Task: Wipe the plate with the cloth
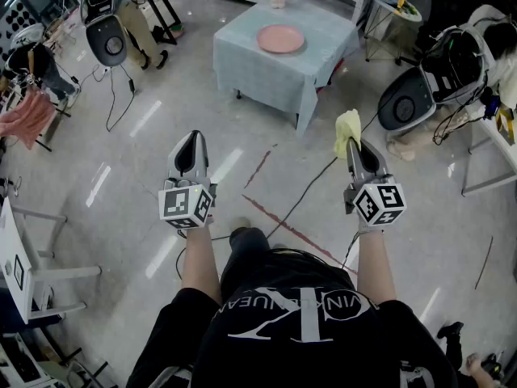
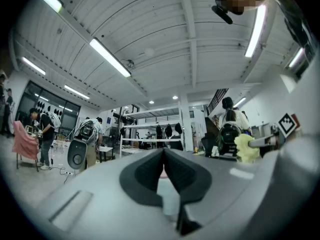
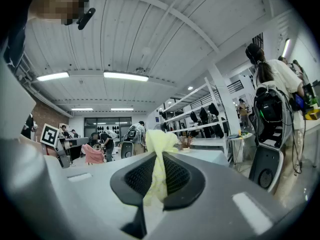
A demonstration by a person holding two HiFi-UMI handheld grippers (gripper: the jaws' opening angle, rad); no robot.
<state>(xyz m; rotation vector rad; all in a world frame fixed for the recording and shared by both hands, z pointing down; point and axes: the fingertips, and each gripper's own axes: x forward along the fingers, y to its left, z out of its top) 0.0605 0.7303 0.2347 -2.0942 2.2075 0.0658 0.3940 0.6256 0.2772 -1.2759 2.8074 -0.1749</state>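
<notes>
right gripper [image 3: 159, 160] fingers [image 3: 178, 176] pinching cloth [image 3: 159, 140], left gripper [image 2: 164, 155] fingers [image 2: 188, 171] together

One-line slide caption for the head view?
Right hand-held gripper shut on a pale yellow cloth, left hand-held gripper shut empty, round pink plate on the pale-clothed table ahead.

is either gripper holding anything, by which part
The right gripper pinches the yellow cloth by a bunched fold, its top poking out. The left gripper is shut, empty.
</notes>
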